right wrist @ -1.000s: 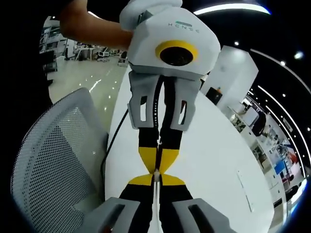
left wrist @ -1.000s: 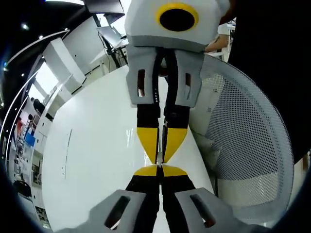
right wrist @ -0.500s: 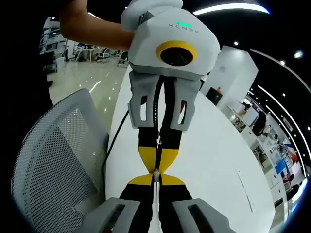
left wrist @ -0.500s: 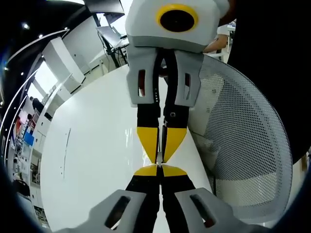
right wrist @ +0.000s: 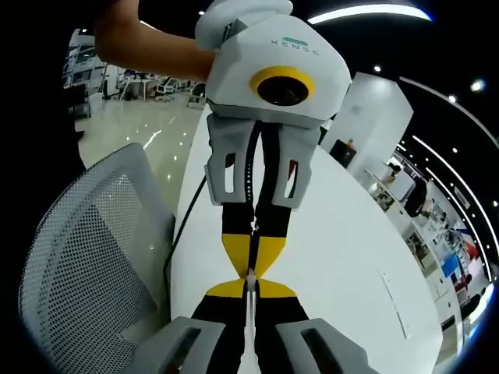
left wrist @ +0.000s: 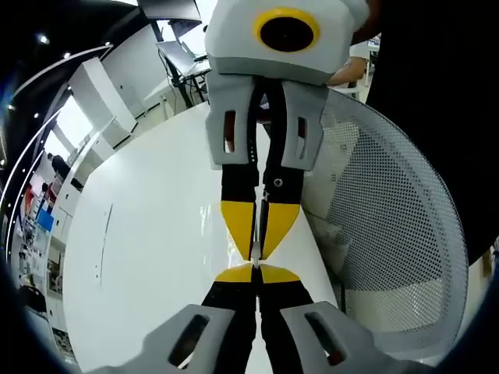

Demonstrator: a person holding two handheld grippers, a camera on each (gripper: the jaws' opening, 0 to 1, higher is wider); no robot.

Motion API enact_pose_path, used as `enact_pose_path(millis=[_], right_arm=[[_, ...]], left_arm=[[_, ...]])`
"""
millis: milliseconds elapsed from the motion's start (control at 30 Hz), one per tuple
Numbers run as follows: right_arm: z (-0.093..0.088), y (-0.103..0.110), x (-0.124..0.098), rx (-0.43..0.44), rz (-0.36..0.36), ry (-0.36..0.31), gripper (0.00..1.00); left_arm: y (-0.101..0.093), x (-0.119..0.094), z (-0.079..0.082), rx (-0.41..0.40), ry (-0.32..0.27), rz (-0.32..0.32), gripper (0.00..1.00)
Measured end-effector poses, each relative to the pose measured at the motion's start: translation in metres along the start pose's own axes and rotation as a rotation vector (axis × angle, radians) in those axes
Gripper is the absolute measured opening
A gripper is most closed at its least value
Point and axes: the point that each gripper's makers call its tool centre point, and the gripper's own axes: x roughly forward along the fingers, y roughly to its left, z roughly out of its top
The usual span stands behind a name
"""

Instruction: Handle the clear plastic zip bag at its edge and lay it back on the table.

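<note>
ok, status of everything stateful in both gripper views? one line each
Left gripper: shut on the clear plastic zip bag's edge, tip to tip with the right gripper.
Right gripper: shut on the same edge.
Clear plastic zip bag: pinched between both grippers, held above the table.
White table: bare where visible.
White mesh office chair: upright, unoccupied, beside the table.

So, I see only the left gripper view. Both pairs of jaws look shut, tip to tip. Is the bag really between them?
Observer: It seems so. In the right gripper view a thin pale edge of the zip bag runs between the shut jaws of the right gripper towards the left gripper.
Operator: Is anything lying near the chair?
Observer: Yes, a black cable runs along the table edge beside the mesh chair.
Operator: Who holds the left gripper?
Observer: A bare forearm reaches it from the upper left.
</note>
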Motion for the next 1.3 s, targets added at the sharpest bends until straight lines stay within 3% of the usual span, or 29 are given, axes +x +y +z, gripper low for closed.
enact_pose_path(millis=[1300], right_arm=[[-0.0066, -0.0034, -0.0029, 0.023, -0.018, 0.016, 0.0]], left_arm=[[0.0031, 0.0016, -0.002, 0.014, 0.011, 0.008, 0.0]])
